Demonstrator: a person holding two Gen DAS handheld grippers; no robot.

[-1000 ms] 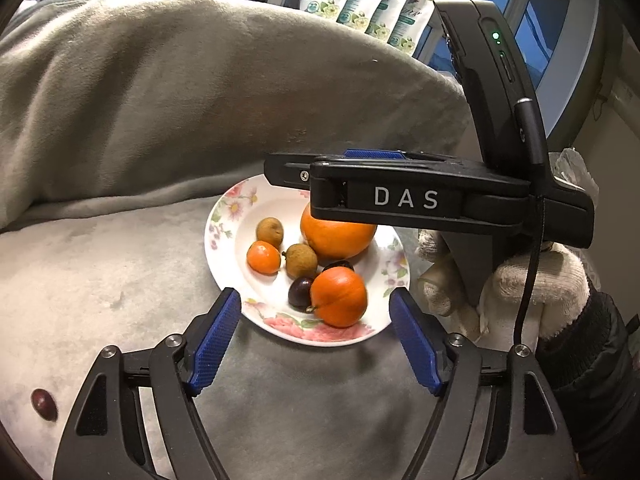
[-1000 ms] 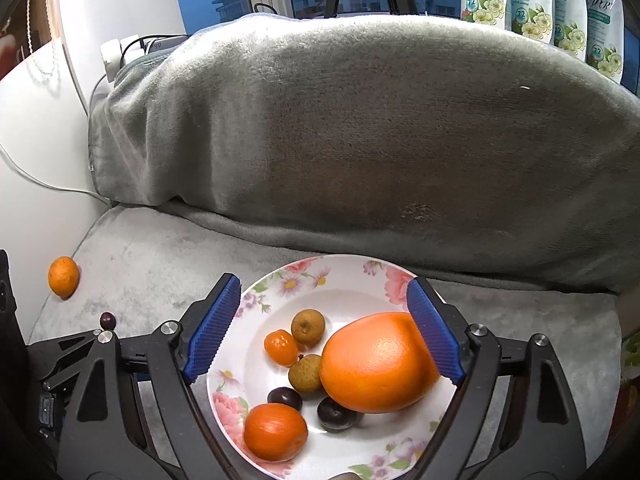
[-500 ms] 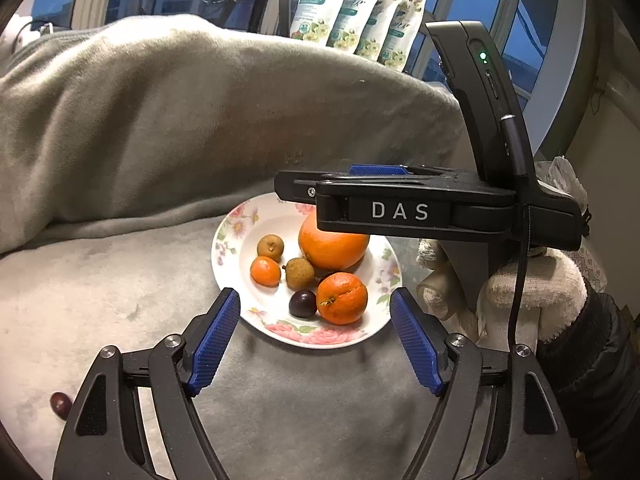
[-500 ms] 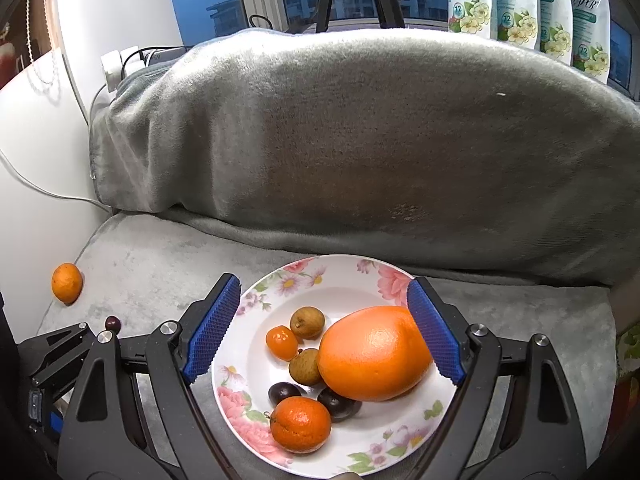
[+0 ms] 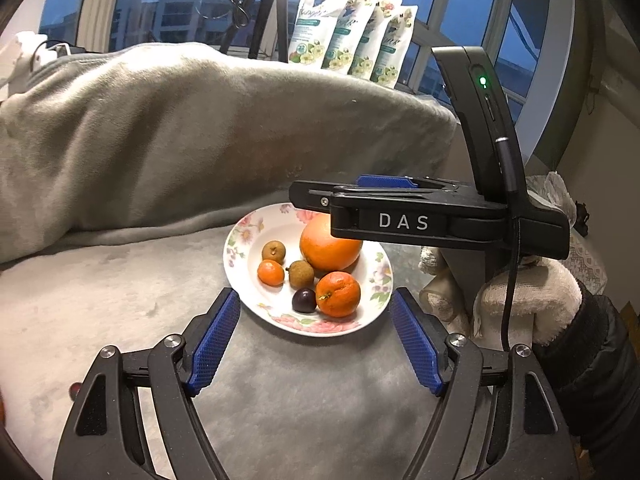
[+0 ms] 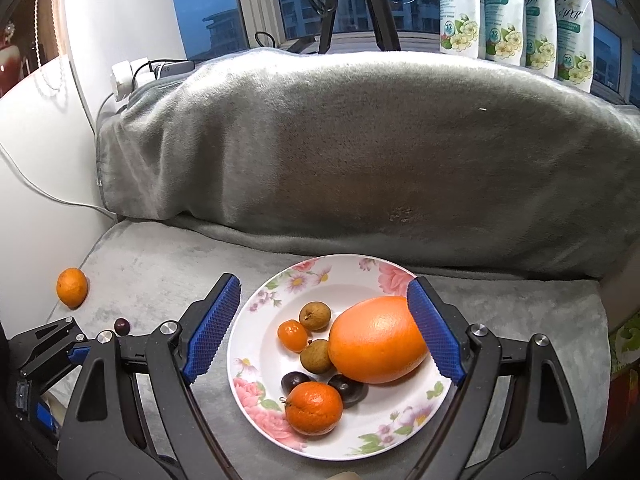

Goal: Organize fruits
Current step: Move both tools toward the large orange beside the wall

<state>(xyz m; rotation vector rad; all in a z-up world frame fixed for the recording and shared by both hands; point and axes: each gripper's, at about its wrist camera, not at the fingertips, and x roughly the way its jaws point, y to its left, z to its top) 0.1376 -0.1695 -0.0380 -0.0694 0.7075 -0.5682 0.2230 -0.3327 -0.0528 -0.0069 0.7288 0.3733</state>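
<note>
Covering the couch, a grey blanket. On it, a floral plate holding a big orange, two mandarins, two longans, dark plums. Left gripper wide open, empty, just short of the plate. Right gripper wide open over the plate, gripping nothing. Far left, a loose mandarin and a small plum.

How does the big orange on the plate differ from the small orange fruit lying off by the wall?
The big orange lies on the floral plate among other fruit; the small orange fruit lies alone on the grey blanket. The first is far larger and oval, the second small and rounder. Both are orange-skinned, and neither is gripped.
</note>
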